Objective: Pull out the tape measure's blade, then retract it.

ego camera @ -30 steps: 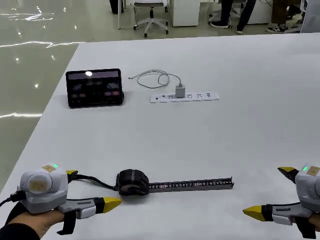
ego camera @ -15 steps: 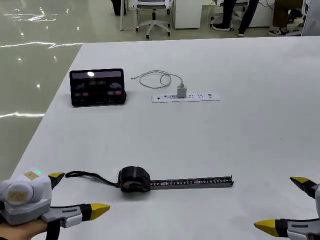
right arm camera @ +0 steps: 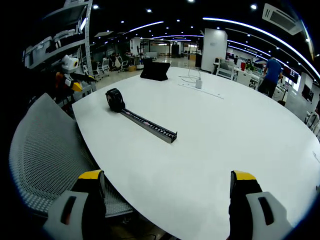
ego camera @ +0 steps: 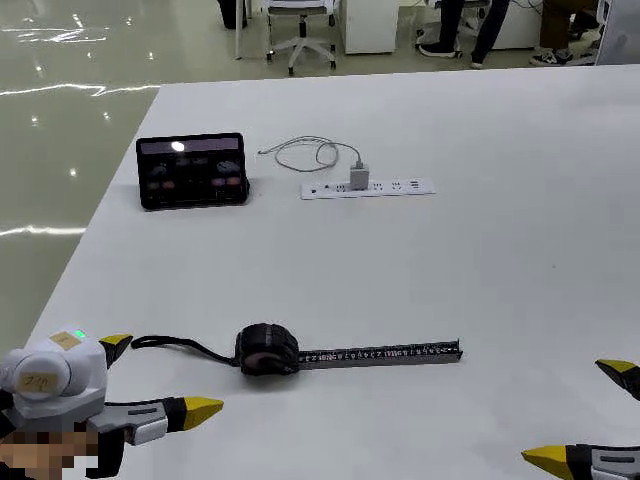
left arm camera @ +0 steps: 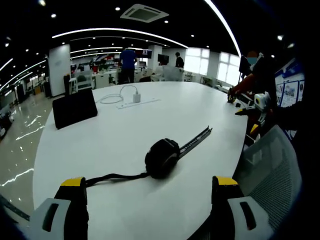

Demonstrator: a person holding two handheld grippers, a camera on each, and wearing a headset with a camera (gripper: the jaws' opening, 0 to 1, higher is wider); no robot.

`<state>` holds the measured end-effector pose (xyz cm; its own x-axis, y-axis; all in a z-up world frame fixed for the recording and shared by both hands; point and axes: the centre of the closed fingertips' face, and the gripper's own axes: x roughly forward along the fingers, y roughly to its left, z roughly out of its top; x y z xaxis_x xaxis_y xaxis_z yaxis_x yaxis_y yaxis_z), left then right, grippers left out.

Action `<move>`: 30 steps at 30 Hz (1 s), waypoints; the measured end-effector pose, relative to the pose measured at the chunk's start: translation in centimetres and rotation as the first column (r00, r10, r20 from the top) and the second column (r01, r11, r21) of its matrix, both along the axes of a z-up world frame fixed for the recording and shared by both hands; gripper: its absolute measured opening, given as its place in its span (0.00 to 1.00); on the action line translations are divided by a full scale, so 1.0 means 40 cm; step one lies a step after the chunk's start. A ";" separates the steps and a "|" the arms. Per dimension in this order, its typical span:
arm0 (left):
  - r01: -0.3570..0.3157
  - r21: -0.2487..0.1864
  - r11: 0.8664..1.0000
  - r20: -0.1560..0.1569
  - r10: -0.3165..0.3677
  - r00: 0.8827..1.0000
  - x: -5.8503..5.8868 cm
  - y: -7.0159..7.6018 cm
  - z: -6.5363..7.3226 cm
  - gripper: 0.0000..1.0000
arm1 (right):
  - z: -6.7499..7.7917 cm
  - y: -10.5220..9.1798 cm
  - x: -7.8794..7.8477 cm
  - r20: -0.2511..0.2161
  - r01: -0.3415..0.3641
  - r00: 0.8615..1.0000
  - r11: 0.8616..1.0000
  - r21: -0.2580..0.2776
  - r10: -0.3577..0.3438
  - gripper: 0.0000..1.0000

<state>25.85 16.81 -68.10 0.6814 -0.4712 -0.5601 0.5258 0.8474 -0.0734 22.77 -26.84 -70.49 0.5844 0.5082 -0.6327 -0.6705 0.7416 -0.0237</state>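
- Head view: the tape measure (ego camera: 267, 349) lies on the white table (ego camera: 420, 260) near its front edge. It sits between the left gripper (ego camera: 160, 375) and the right gripper (ego camera: 580, 412), nearer the left one.
- Both grippers stand wide apart at the jaws and hold nothing. Neither touches the tape measure.
- Long axis: the blade (ego camera: 385, 352) is drawn out and lies flat on the table, roughly parallel to the near edge. It runs from the case toward the person's right, and the end hook (ego camera: 458, 348) points right. The wrist strap (ego camera: 170, 345) trails left from the case.
- Handling (judgement): the case is probably rigid, compact and fairly heavy. The blade is probably thin, springy metal that buckles if bent sideways and snaps back under spring load.
- Grip points (judgement): clamp the case across its flat sides with the left gripper. Take the blade just behind the end hook with the right gripper. Avoid the limp strap.
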 end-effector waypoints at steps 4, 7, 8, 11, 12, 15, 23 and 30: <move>-0.008 -0.005 1.000 -0.007 0.008 1.000 -0.001 0.003 -0.008 1.00 | 0.002 0.007 -0.001 0.001 -0.015 1.000 1.000 -0.004 0.015 1.00; -0.001 -0.005 1.000 -0.010 0.001 1.000 -0.003 0.000 -0.011 1.00 | 0.003 0.008 0.000 0.000 -0.016 1.000 1.000 -0.009 0.016 1.00; -0.001 -0.003 1.000 -0.011 0.001 1.000 -0.004 -0.001 -0.012 1.00 | 0.004 0.009 0.000 0.001 -0.015 1.000 1.000 -0.008 0.015 1.00; 0.000 -0.001 1.000 -0.011 0.000 1.000 -0.005 -0.001 -0.010 1.00 | 0.007 0.013 -0.001 0.000 -0.017 1.000 1.000 -0.003 0.017 1.00; -0.002 -0.002 1.000 -0.010 0.002 1.000 -0.004 -0.001 -0.009 1.00 | 0.005 0.010 -0.002 -0.003 -0.014 1.000 1.000 -0.006 0.014 1.00; -0.012 -0.009 1.000 -0.031 0.012 0.999 -0.005 0.002 -0.013 1.00 | 0.003 0.009 -0.004 -0.010 -0.009 1.000 1.000 -0.004 0.009 1.00; 0.023 0.035 0.999 -0.016 -0.023 1.000 -0.010 -0.017 -0.014 1.00 | 0.006 0.006 -0.003 -0.010 -0.013 1.000 1.000 -0.004 0.013 1.00; 0.025 0.023 0.999 -0.040 -0.024 0.999 0.010 -0.058 -0.014 1.00 | 0.004 0.010 0.025 -0.011 -0.025 1.000 1.000 -0.006 0.025 1.00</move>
<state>26.24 14.50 -68.64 0.6467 -0.4740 -0.5976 0.5435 0.8361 -0.0750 23.76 -26.45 -70.35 0.5644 0.5190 -0.6420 -0.6892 0.7243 -0.0204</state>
